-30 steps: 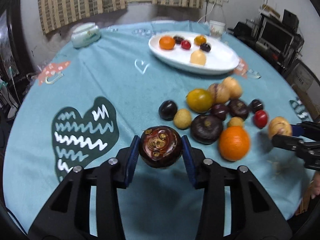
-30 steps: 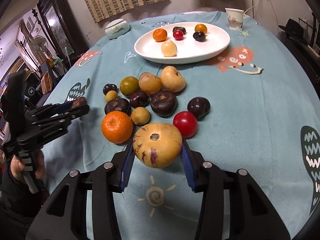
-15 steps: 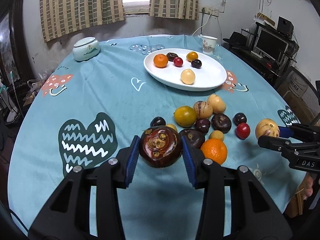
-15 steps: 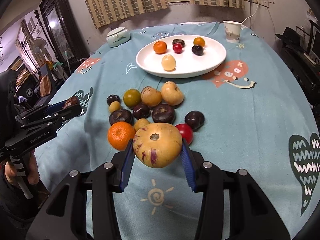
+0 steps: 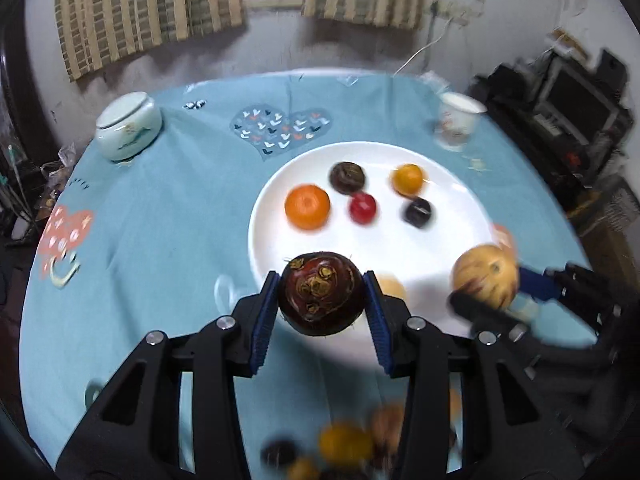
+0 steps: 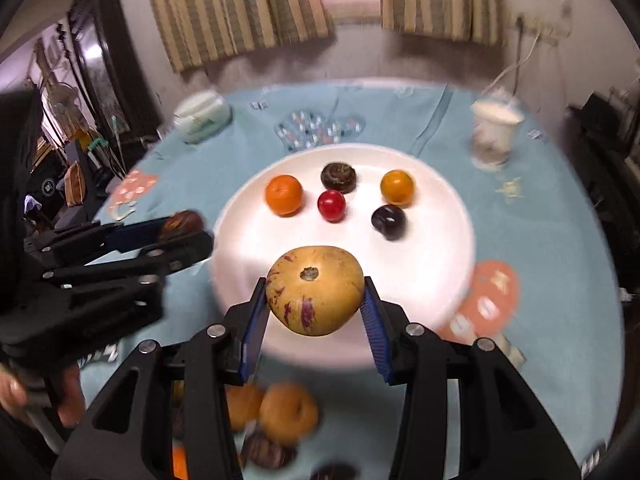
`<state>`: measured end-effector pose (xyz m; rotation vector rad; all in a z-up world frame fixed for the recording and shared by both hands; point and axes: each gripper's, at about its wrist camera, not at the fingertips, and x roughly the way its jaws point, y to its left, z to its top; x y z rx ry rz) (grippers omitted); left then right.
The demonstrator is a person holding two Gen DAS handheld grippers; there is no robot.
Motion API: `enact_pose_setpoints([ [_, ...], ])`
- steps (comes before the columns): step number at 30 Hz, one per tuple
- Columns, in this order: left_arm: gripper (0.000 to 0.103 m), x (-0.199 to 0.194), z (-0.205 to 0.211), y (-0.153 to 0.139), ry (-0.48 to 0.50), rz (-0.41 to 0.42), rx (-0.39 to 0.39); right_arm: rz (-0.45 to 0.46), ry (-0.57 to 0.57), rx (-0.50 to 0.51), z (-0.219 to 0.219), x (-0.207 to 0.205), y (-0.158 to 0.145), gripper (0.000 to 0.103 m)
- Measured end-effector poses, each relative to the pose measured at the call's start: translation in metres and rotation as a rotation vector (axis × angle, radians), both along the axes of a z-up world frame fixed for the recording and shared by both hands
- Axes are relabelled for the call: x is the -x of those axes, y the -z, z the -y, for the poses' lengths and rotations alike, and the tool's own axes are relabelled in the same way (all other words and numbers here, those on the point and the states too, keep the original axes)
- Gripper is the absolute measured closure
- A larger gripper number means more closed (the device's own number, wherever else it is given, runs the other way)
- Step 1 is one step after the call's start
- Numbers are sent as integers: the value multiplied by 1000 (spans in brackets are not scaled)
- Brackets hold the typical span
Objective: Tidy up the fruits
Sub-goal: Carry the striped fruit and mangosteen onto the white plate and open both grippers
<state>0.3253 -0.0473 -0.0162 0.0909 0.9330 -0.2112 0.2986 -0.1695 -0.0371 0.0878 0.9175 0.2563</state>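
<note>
My left gripper (image 5: 321, 294) is shut on a dark maroon round fruit (image 5: 320, 294) and hangs over the near rim of the white plate (image 5: 276, 216). My right gripper (image 6: 314, 298) is shut on a yellow fruit with purple streaks (image 6: 315, 290), also above the plate's (image 6: 440, 248) near edge. On the plate lie an orange (image 5: 307, 206), a red fruit (image 5: 362, 208), a dark brown fruit (image 5: 347, 177), a yellow-orange fruit (image 5: 407, 179) and a dark plum (image 5: 417, 212). A pale fruit (image 5: 394, 288) peeks from behind the left gripper's right finger. Each gripper shows in the other's view.
Loose fruits (image 6: 286, 418) lie blurred on the blue tablecloth below both grippers (image 5: 346, 446). A white paper cup (image 6: 494, 136) stands right of the plate and a pale green lidded jar (image 5: 128, 126) at the far left. A hand (image 6: 12, 392) holds the left gripper's handle.
Both grippers have moved forward from the loose fruit pile to the white plate, each still carrying its fruit. The plate now fills the middle of both views.
</note>
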Motion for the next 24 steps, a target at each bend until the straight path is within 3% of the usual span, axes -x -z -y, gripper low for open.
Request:
enact_pose_setpoints([
  [2, 60, -34, 9, 12, -30, -29, -32, -33, 8, 20, -1, -27, 11, 58],
  [5, 60, -59, 12, 21, -30, -67, -9, -59, -25, 38, -3, -52, 22, 58],
  [10, 60, -76, 14, 31, -27, -83, -11, -47, -51, 90, -6, -67, 32, 57],
  [12, 59, -82, 11, 32, -29, -90, 9, -31, -51, 105, -6, -69, 33, 48],
  [13, 52, -84, 11, 31, -32, -82, 6, -13, -48, 137, -9, -70, 33, 41],
  [14, 38, -85, 10, 29, -39, -73, 0, 8, -46, 160, -10, -70, 32, 34],
  [15, 33, -86, 8, 26, -50, -55, -3, 36, -45, 185, -10, -69, 31, 34],
  [17, 31, -87, 3, 20, -61, -45, 11, 57, -43, 233, -13, -71, 29, 34],
  [20, 31, -80, -7, 8, -61, -34, 29, 50, -49, 220, -7, -65, 21, 34],
  [24, 24, -34, -30, -16, -64, 34, 16, 49, -67, 205, 4, -30, -1, 34],
])
